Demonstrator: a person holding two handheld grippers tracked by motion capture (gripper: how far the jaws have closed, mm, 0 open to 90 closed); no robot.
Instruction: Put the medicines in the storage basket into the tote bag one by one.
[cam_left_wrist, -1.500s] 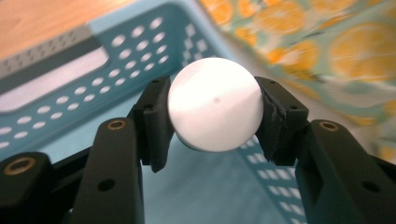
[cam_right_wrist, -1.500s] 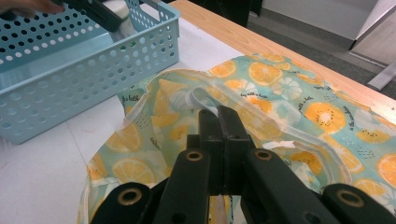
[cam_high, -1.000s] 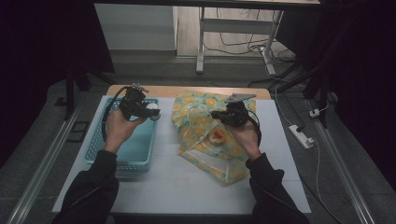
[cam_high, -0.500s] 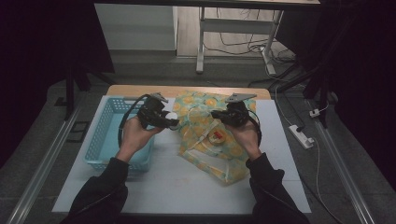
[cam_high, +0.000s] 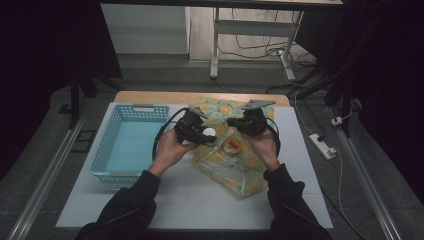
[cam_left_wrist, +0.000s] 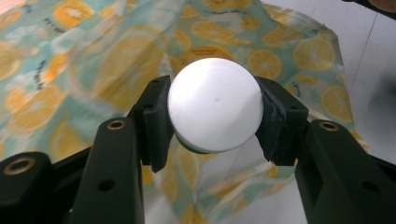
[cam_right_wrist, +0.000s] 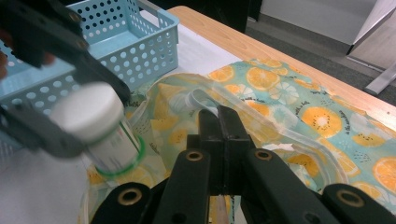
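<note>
The left tool (cam_high: 200, 134) holds a small white-capped bottle (cam_high: 209, 132) between its two black pads, jaws about half closed on it. In the left gripper view the round white cap (cam_left_wrist: 215, 110) sits squarely between the pads (cam_left_wrist: 156, 122), with a green band showing at the cap's lower edge. In the right gripper view the same bottle (cam_right_wrist: 105, 128) appears tilted, white cap uppermost, a green ring around its lower body and a printed label on its side; the left tool (cam_right_wrist: 56, 88) is blurred there.

The reference landmark is the lemon-print bag (cam_high: 235, 150), a transparent pouch with orange-slice pattern on a teal ground, lying on the white worktop (cam_high: 190, 200). The bottle is held above the left edge of the bag, just over its open mouth (cam_right_wrist: 196, 100). Whether the bottle touches the bag cannot be told.

The right tool (cam_high: 239, 125) has its jaws fully closed. In the right gripper view its jaw tips meet on the clear rim of the bag (cam_right_wrist: 219, 140), pinching the film at the mouth. This tool sits over the upper middle of the bag, just right of the bottle.

A light blue perforated basket (cam_high: 127, 145) stands on the worktop to the left of the bag, near the left tool. A small red item (cam_high: 233, 145) lies inside the bag, just below the right tool
</note>
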